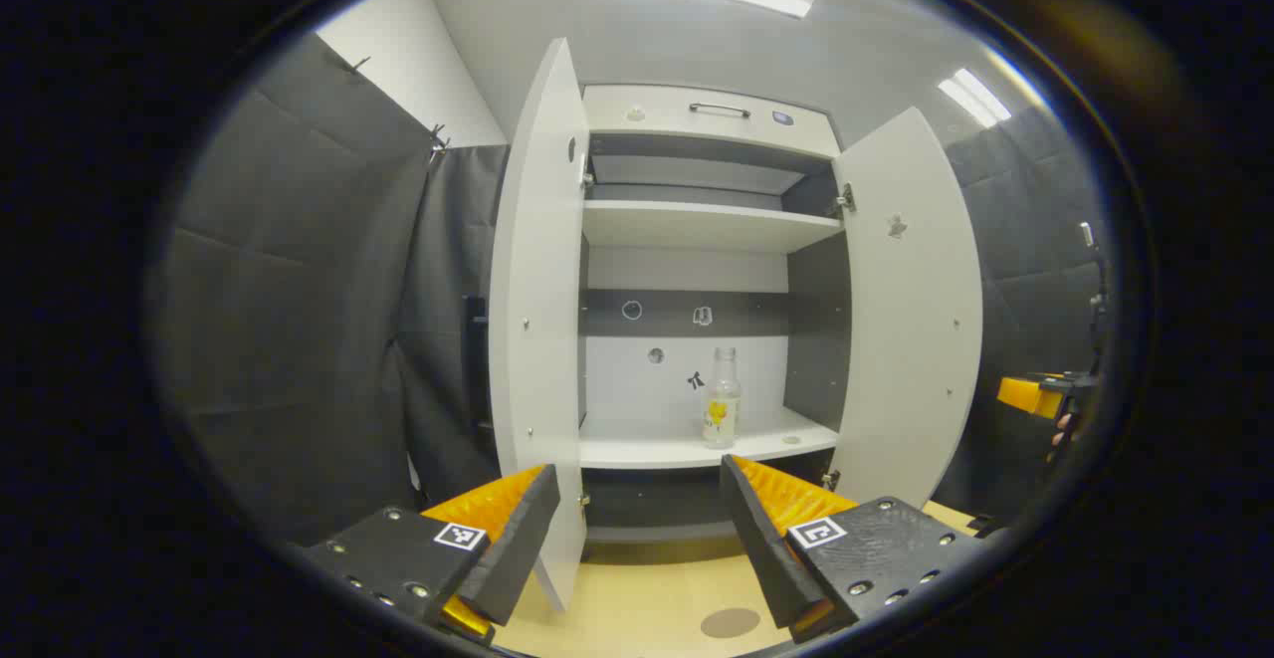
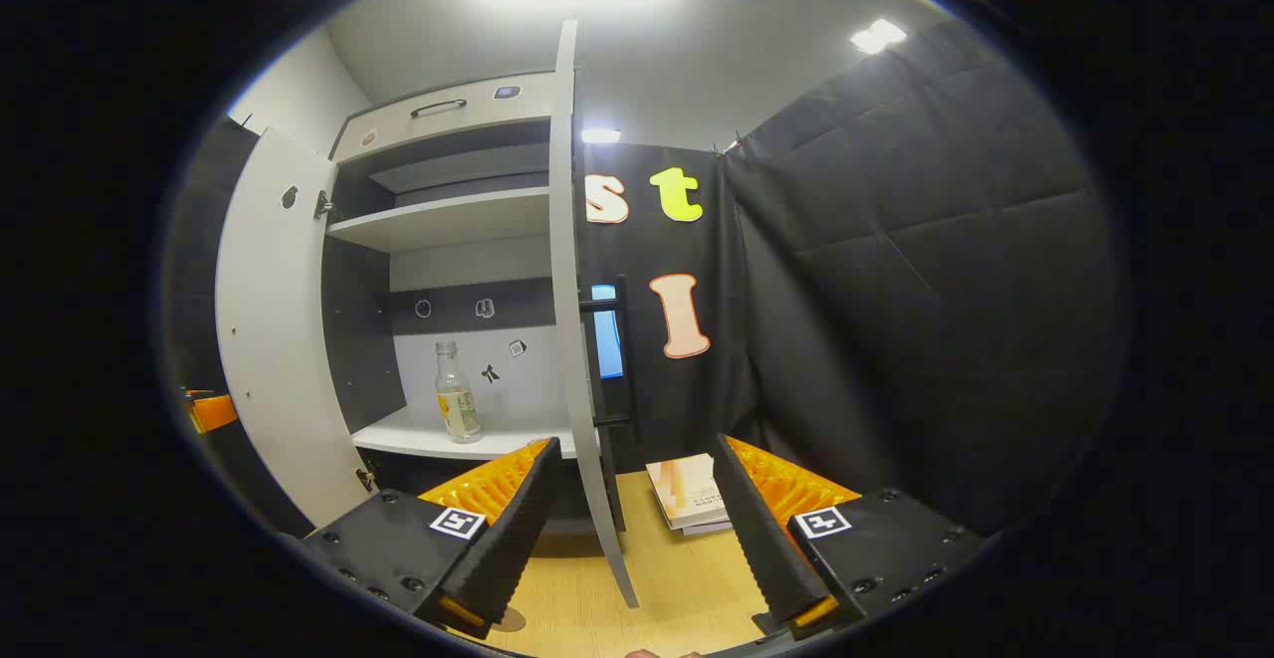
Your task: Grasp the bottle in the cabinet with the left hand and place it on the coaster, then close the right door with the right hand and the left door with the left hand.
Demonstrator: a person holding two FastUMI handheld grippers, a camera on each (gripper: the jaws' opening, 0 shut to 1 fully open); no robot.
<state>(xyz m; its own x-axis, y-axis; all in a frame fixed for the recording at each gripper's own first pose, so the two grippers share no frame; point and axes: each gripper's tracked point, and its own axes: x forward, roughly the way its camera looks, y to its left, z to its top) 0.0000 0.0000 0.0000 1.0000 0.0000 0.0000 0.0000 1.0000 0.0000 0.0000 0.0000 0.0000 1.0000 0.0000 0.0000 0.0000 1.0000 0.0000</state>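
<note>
In the left gripper view, the cabinet's left door [image 1: 537,310] stood swung wide open, its edge facing the camera, while the left gripper [image 1: 637,529] hung in front of the cabinet [image 1: 709,115] with its jaws spread wide and nothing between them. Just right of centre, the bottle [image 1: 722,398], clear glass with a pale label, stood upright on the lower shelf [image 1: 687,447], against the back panel and well apart from the jaws. Below it, on the light wooden worktop [image 1: 637,608], the round dark coaster [image 1: 730,622] lay between the gripper's fingers and bare. Farther right, the right door [image 1: 908,310] also stood open, and at the far right edge part of the other gripper showed with a hand behind it. In the right gripper view, the left door [image 2: 274,329] appeared at the left, then the bottle [image 2: 456,393] upright on the lower shelf [image 2: 448,436], then the right door [image 2: 577,320] seen edge-on near the centre, rising between the fingers of the right gripper [image 2: 632,524], whose jaws were likewise spread wide and held nothing. A book [image 2: 687,492] lay flat on the worktop [image 2: 687,578] just right of that door, in front of the booth's black cloth wall
</note>
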